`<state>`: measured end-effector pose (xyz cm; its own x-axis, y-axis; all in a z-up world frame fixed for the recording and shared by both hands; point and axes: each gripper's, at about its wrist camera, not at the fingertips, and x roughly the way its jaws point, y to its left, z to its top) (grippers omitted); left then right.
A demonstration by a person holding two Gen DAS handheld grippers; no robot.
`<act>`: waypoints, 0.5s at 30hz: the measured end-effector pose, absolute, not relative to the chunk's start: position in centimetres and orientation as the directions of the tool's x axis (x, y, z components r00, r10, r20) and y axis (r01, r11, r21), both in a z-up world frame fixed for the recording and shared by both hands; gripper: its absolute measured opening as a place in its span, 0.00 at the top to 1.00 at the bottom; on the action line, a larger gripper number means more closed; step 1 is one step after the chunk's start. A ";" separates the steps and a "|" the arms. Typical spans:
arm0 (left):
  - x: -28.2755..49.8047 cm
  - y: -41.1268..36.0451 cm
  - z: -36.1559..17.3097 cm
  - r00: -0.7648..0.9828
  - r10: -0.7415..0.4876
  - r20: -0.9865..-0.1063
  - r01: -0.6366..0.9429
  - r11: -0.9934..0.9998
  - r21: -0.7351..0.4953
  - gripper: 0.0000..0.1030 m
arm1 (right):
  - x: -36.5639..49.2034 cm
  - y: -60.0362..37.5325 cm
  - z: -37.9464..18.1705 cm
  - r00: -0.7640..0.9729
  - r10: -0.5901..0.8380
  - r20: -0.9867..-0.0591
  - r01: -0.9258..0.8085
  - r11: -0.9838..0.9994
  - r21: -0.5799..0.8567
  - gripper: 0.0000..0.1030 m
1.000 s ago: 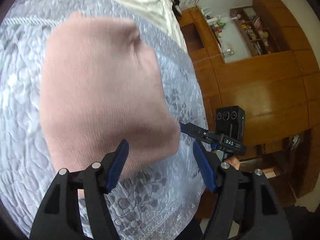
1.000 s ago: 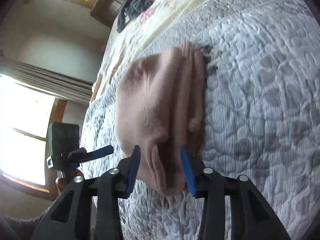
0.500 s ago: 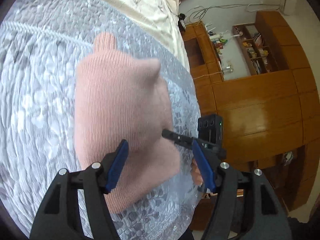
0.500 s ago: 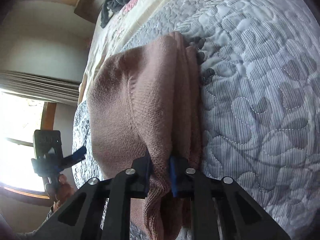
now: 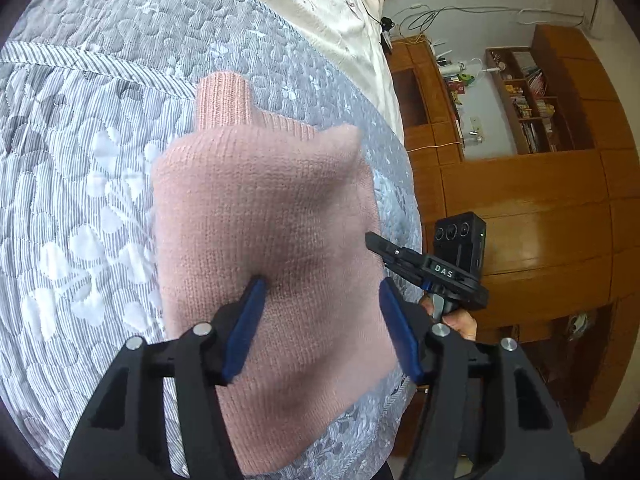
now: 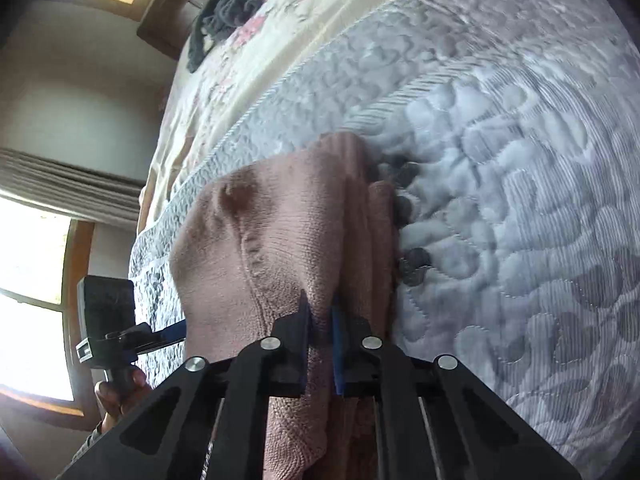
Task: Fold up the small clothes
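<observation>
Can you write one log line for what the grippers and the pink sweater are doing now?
left gripper: open, over sweater | right gripper: shut on sweater edge | sweater: on quilt

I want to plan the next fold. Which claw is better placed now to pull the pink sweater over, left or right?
Right. The right claw is shut on an edge of the pink sweater, so it can likely carry that edge over. The left claw is open above the knit and grips nothing.
</observation>
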<state>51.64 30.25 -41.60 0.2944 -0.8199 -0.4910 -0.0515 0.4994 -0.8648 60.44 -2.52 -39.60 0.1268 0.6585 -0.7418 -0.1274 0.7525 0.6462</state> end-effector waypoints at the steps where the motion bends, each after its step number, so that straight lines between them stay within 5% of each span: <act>1: 51.9 30.0 -41.4 0.285 -0.816 -0.504 -0.053 0.511 -0.858 0.47 | 60.4 -3.0 -40.0 0.121 0.664 -0.738 -0.115 0.748 0.654 0.92; 7: 53.3 30.4 -36.8 0.334 -0.808 -0.485 0.050 0.529 -0.847 0.46 | 60.2 -4.1 -35.3 0.225 0.696 -0.682 -0.171 0.717 0.676 0.84; 12: 55.7 29.2 -40.6 0.268 -0.789 -0.552 -0.030 0.566 -0.824 0.48 | 62.9 -0.2 -36.5 0.102 0.744 -0.660 -0.191 0.666 0.721 0.84; 14: 56.0 28.7 -41.4 0.277 -0.782 -0.559 -0.044 0.571 -0.820 0.48 | 63.9 0.7 -38.8 0.090 0.633 -0.769 -0.206 0.767 0.607 1.00; 15: 56.1 28.5 -41.5 0.283 -0.781 -0.556 -0.049 0.567 -0.822 0.49 | 64.2 -0.1 -39.6 0.096 0.629 -0.772 -0.191 0.773 0.606 1.00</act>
<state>56.07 28.51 -41.52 0.2834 -0.7813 -0.5561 -0.0486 0.5675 -0.8220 64.23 -0.08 -39.64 0.0961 0.6287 -0.7717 -0.1908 0.7725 0.6056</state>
